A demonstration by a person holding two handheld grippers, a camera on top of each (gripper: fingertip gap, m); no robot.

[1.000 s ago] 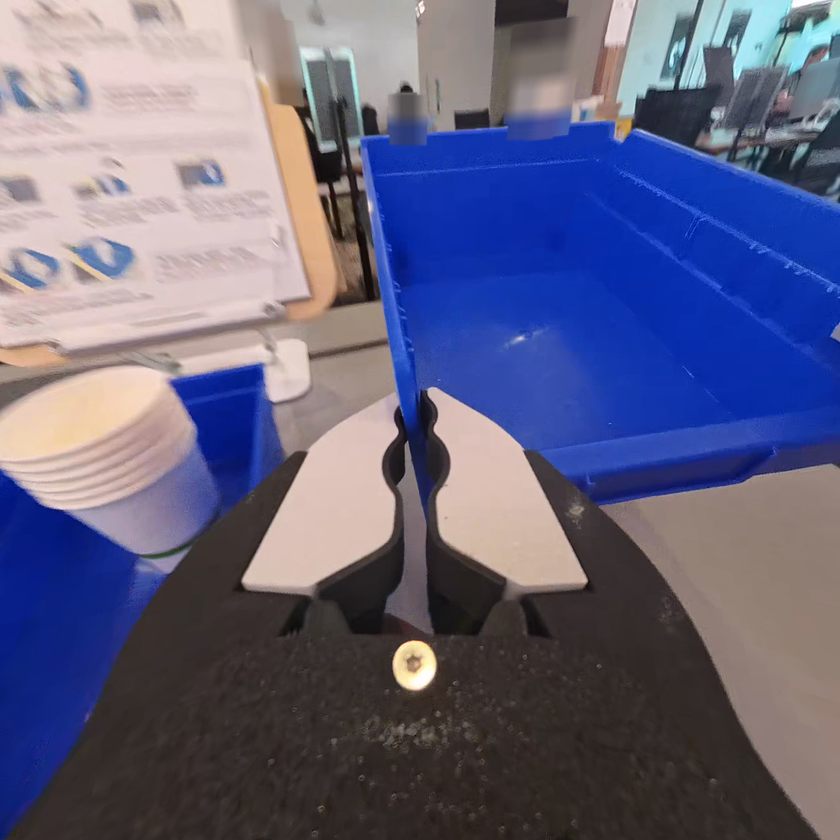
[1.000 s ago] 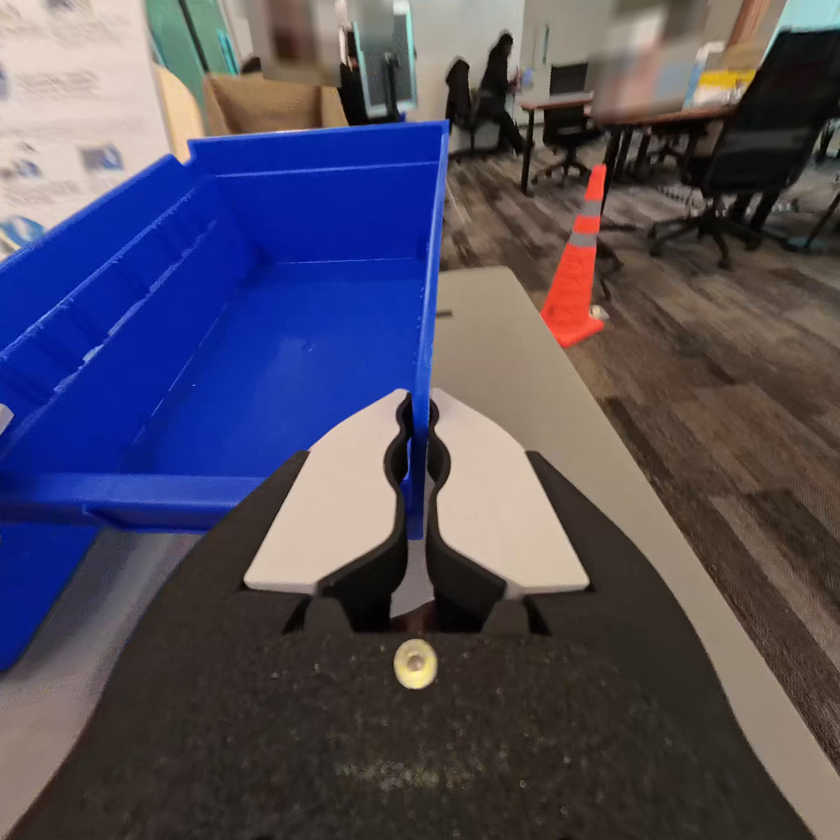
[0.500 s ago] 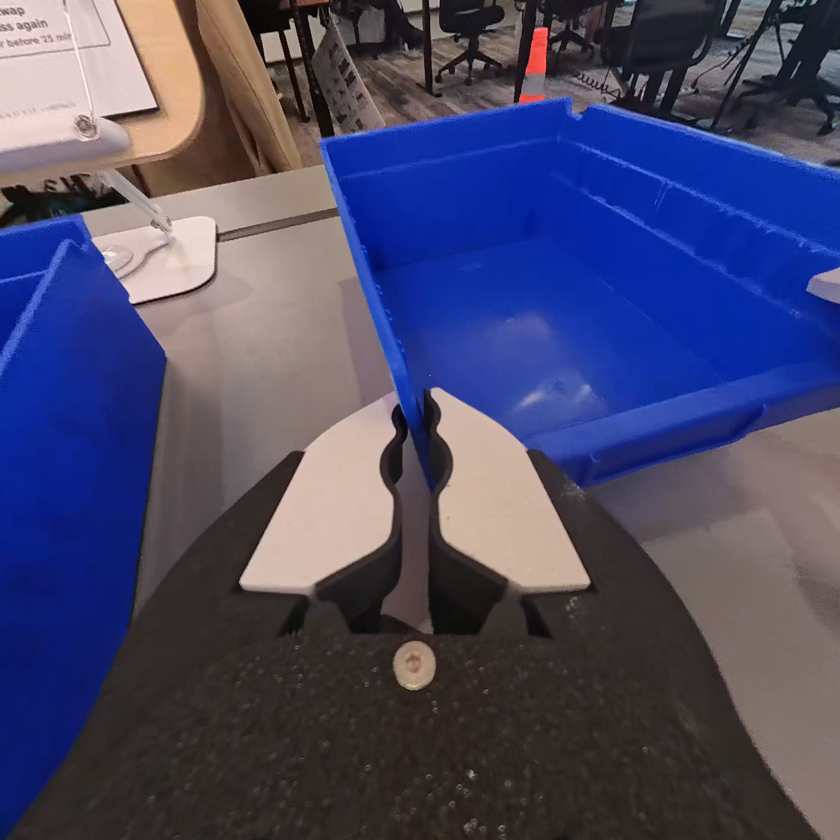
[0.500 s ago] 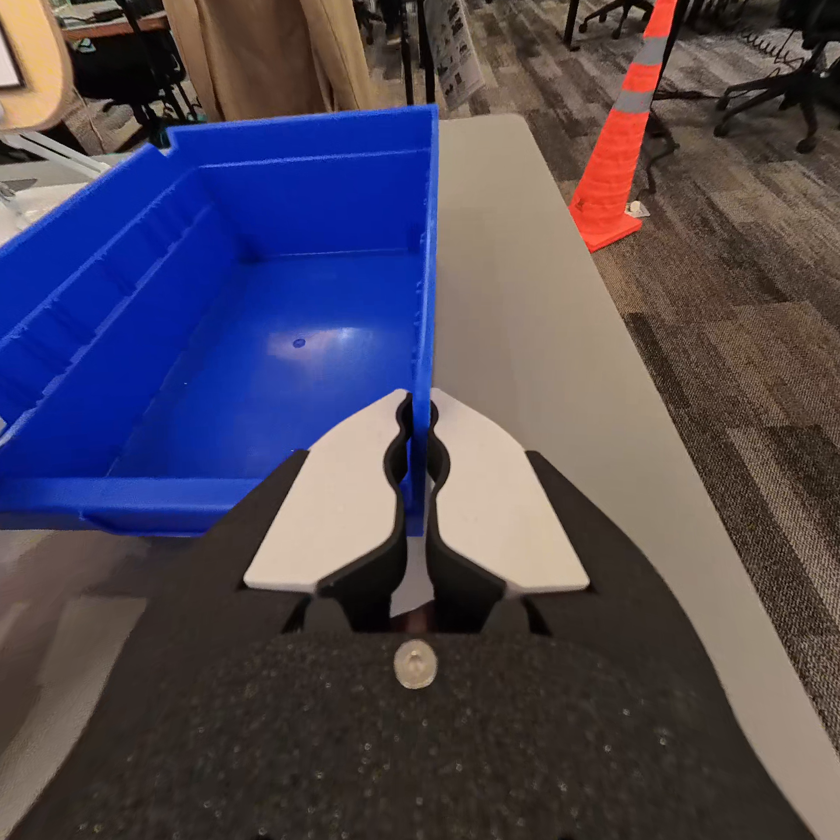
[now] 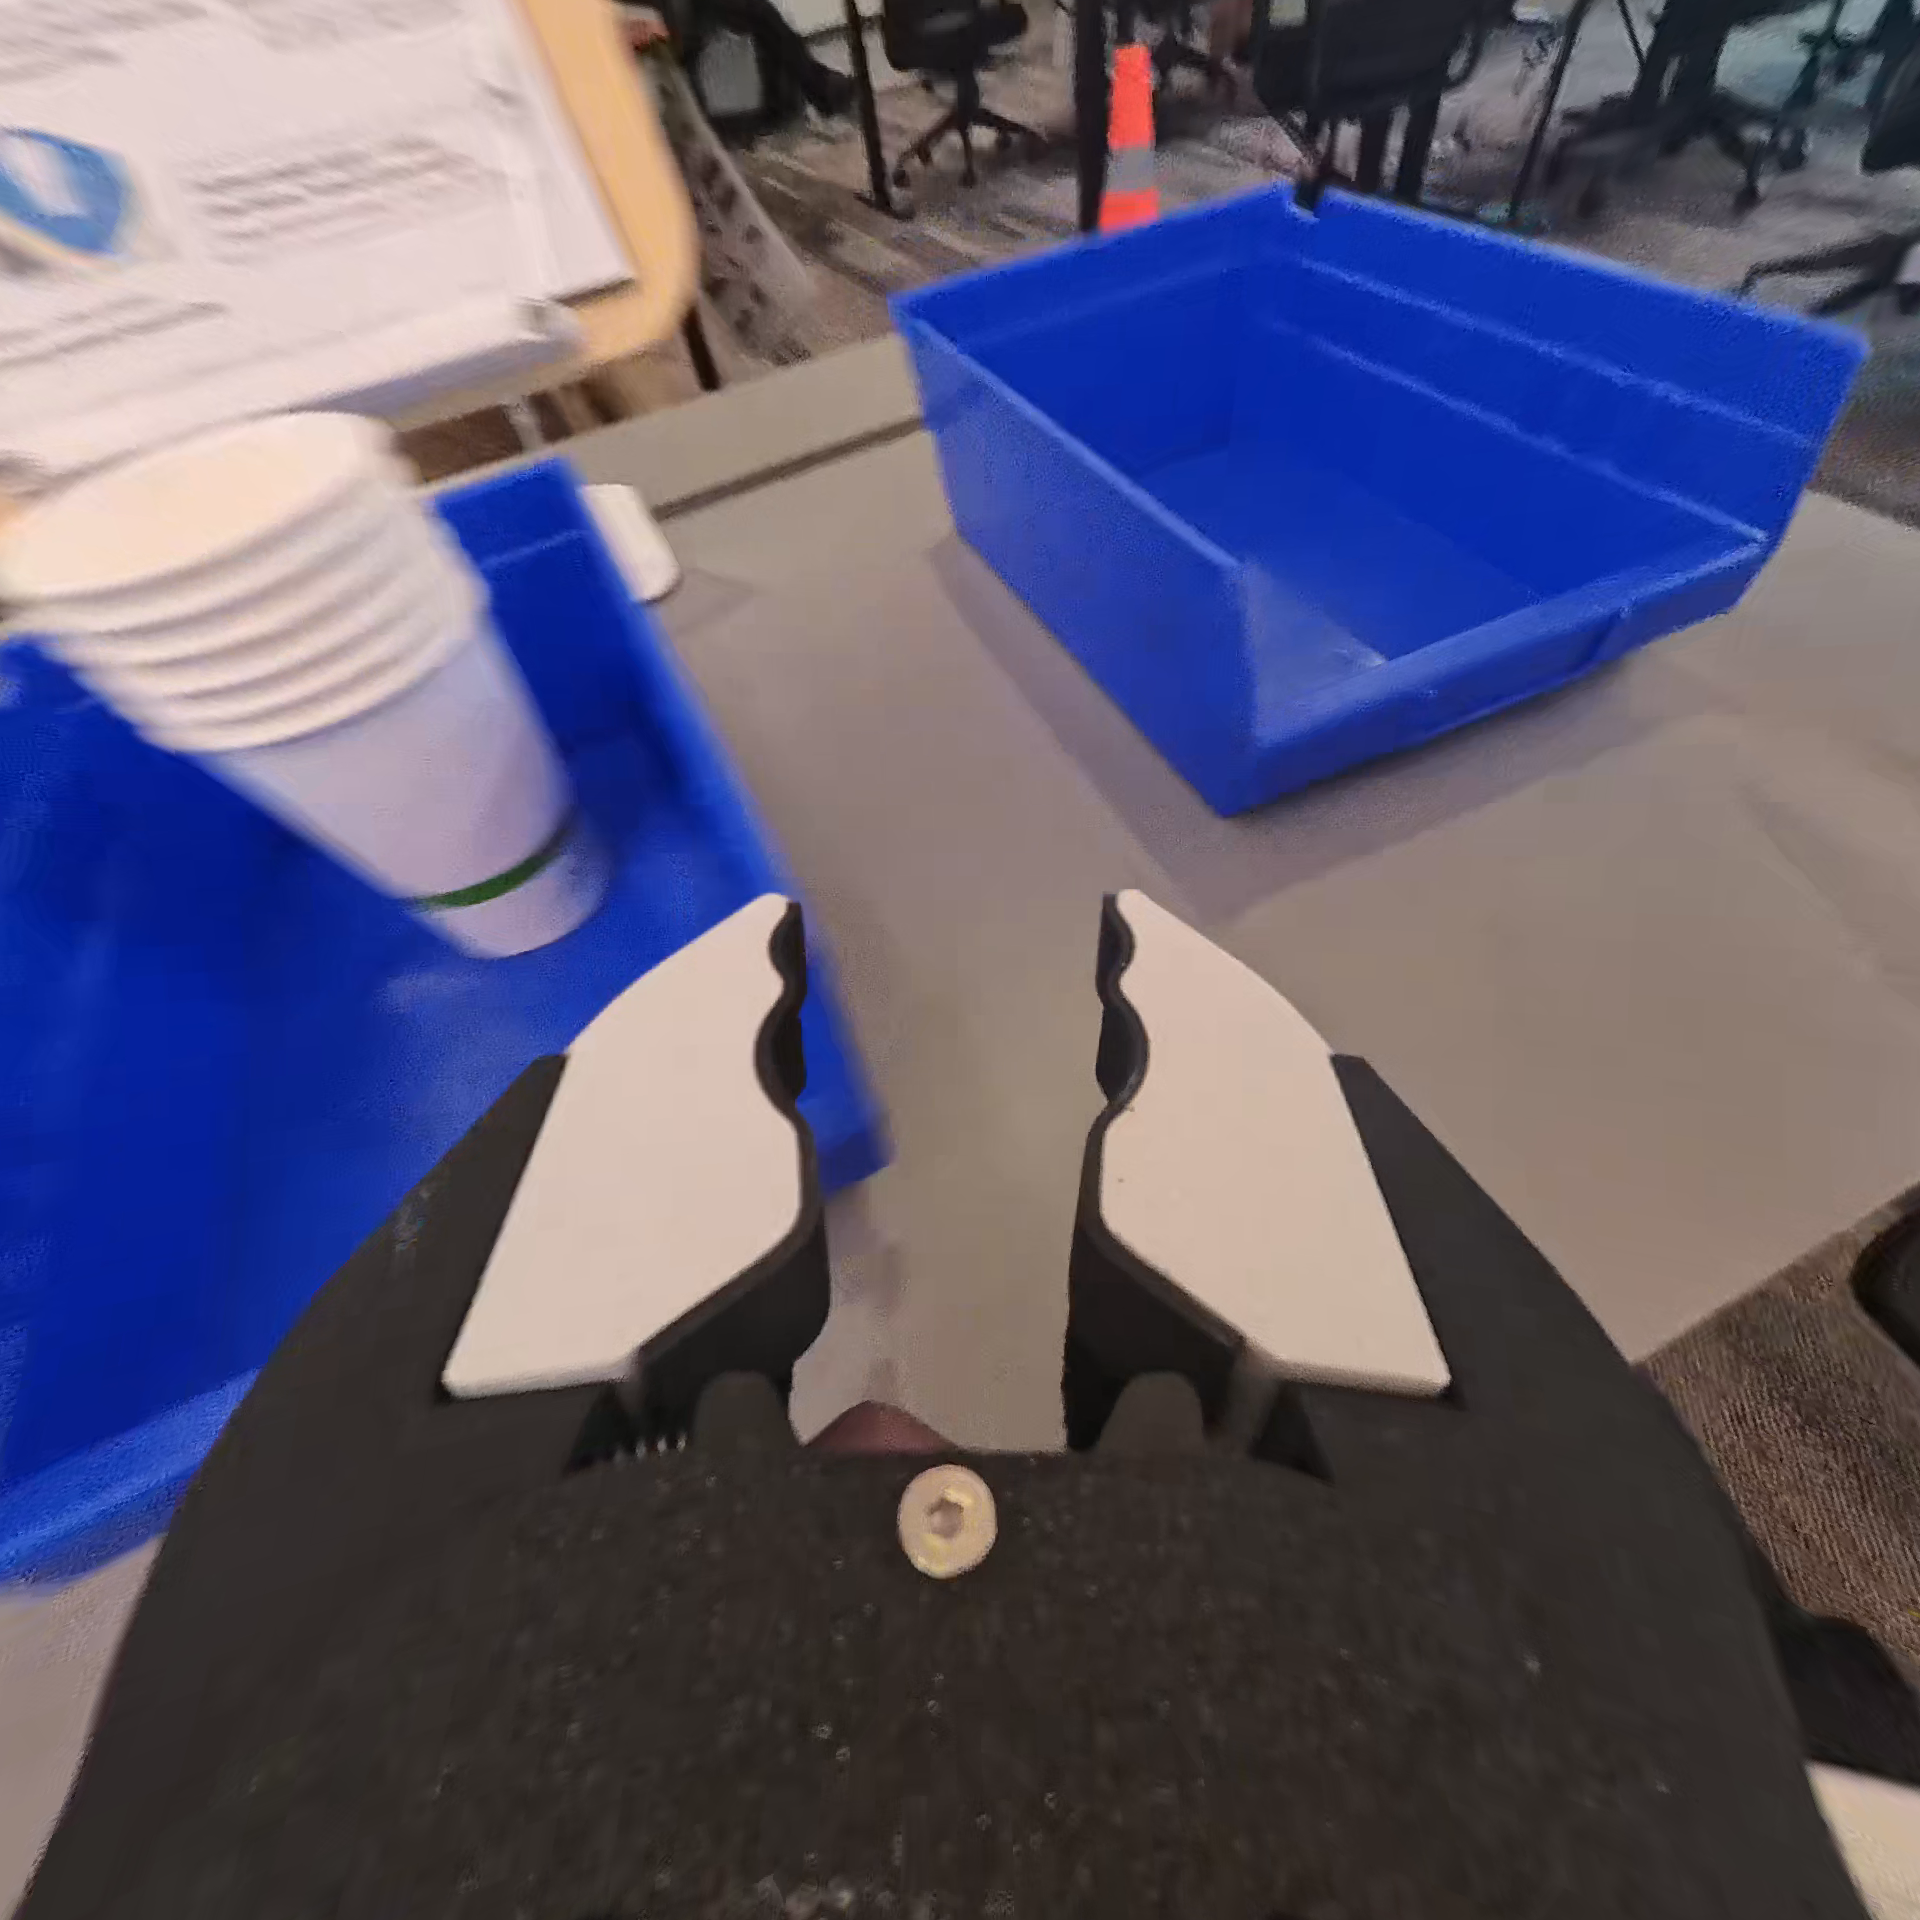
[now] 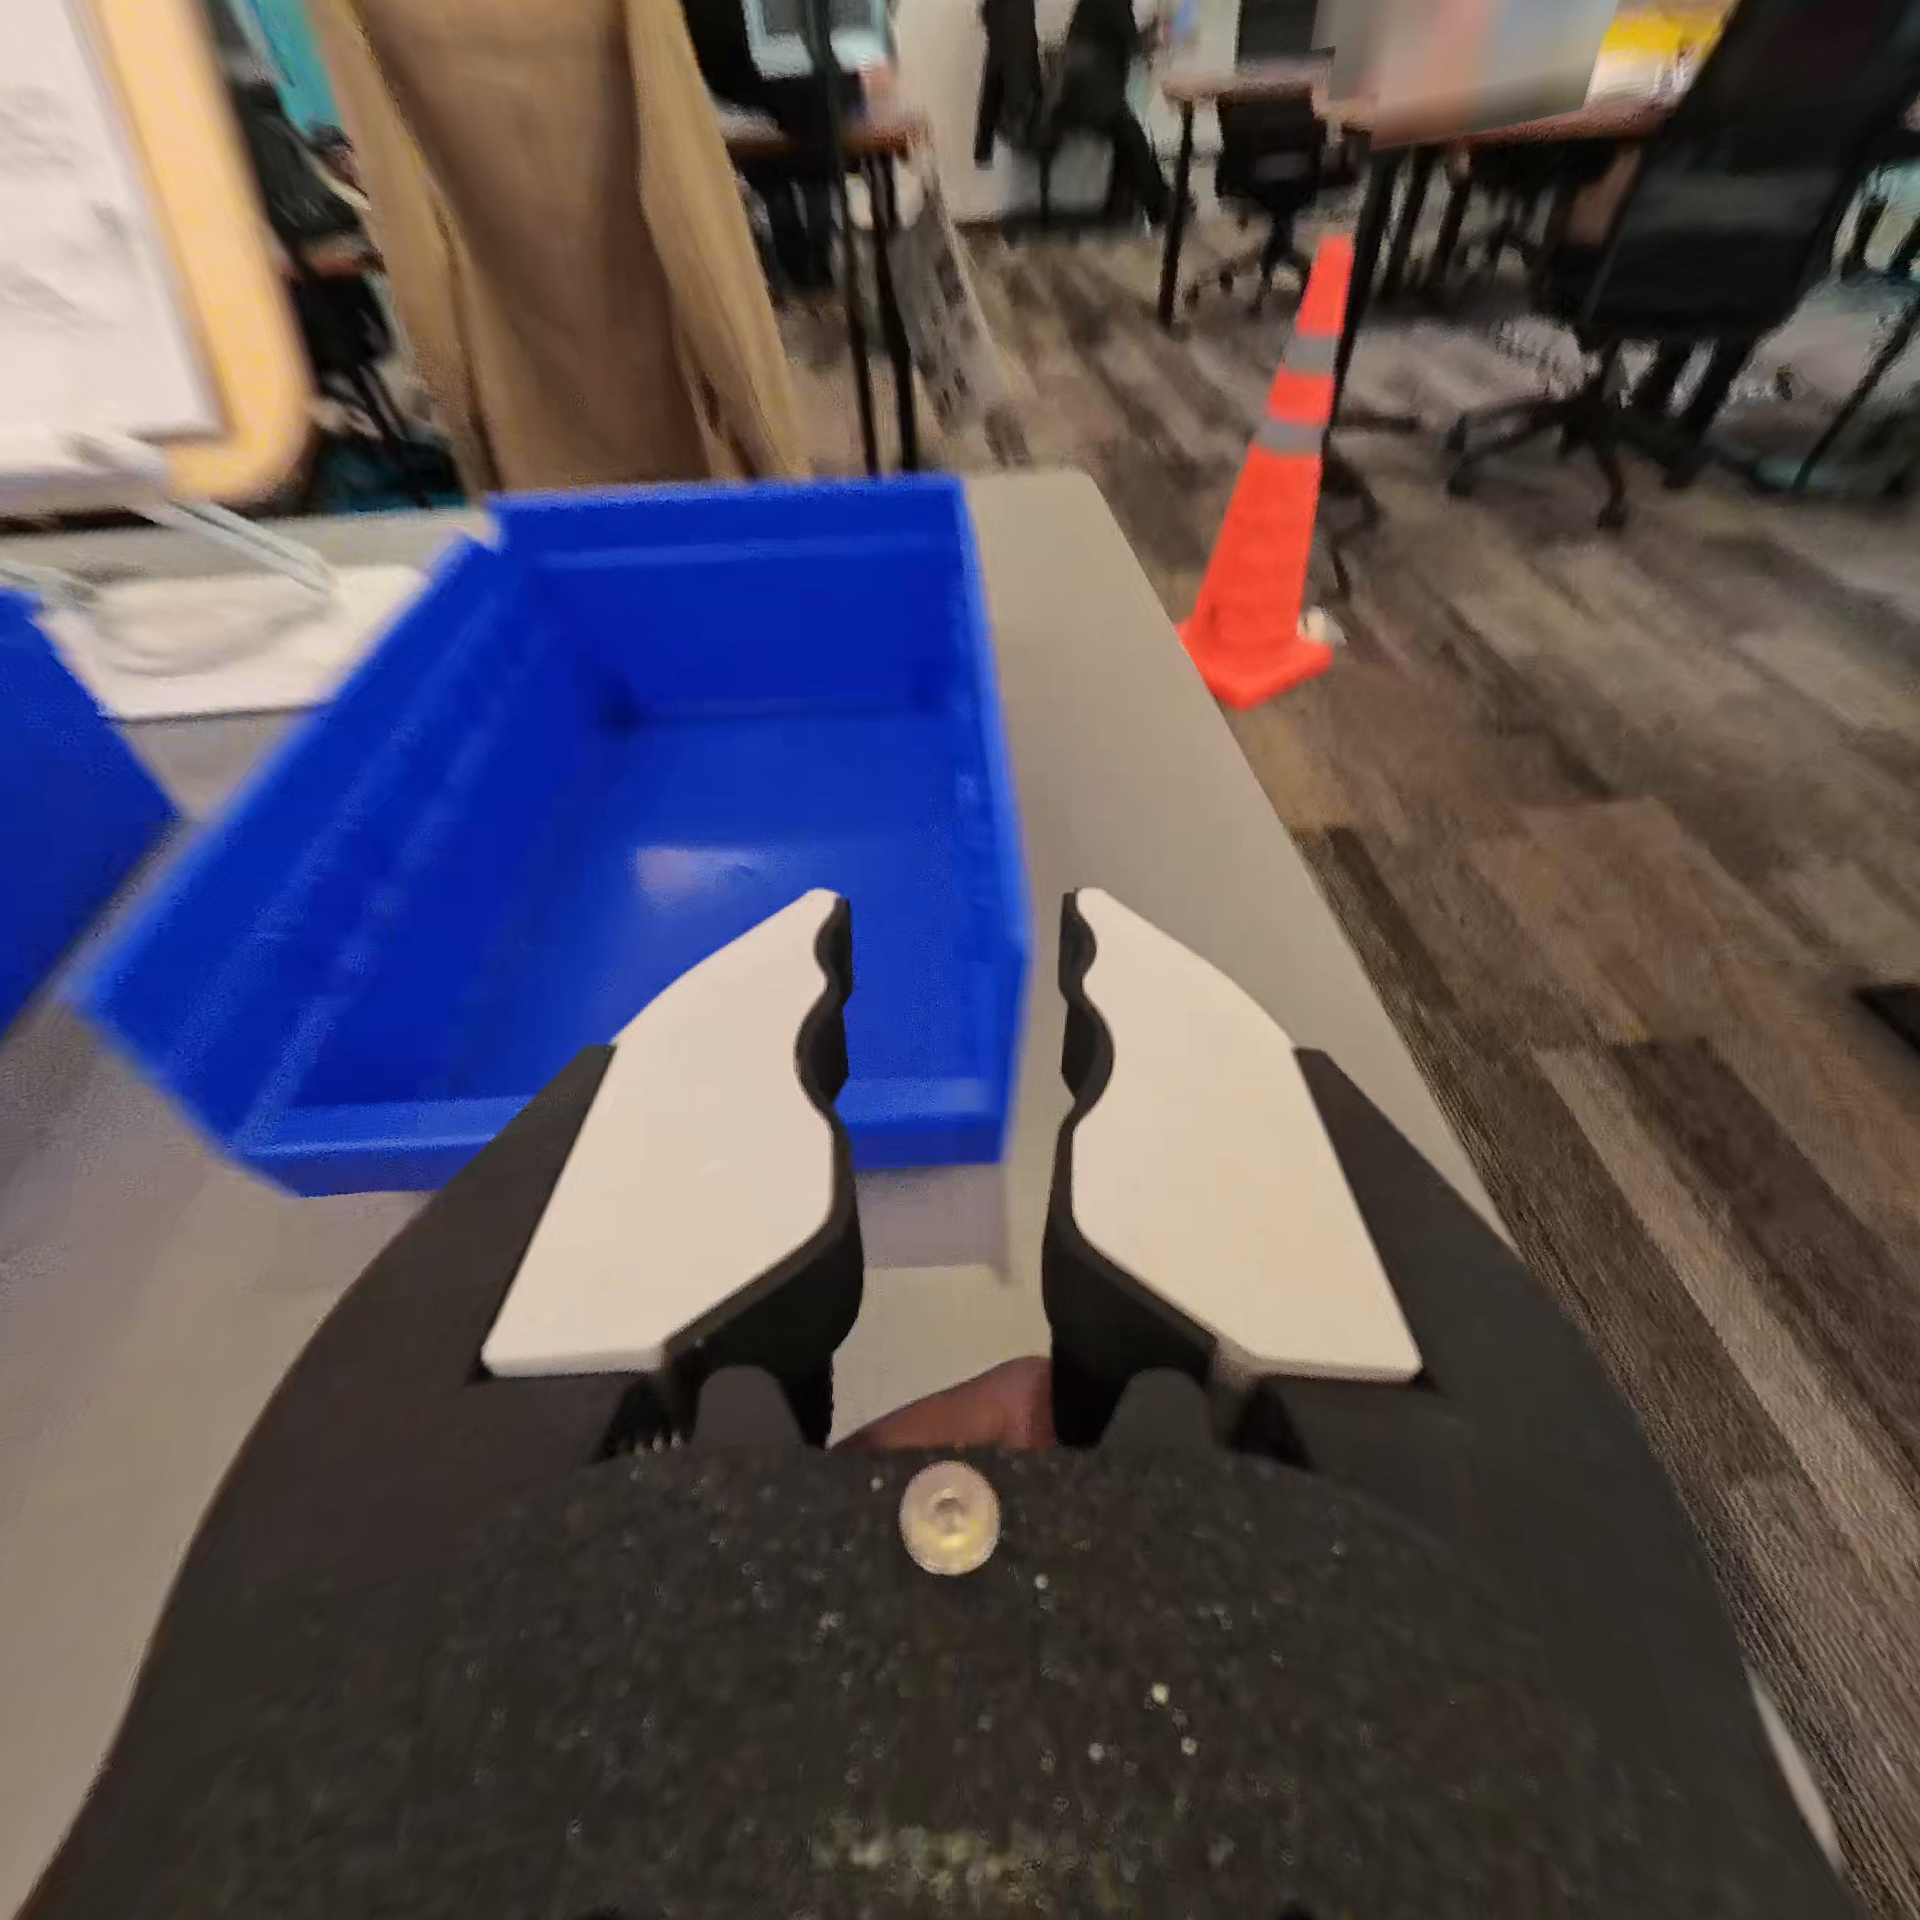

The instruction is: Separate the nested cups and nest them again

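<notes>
Cups nested in white stack, standing in left blue bin on grey worktop. Right blue bin holds nothing. Left hand-held gripper spread wide over worktop, holding nothing. Right hand-held gripper spread, holding nothing, above right bin's near corner.
</notes>
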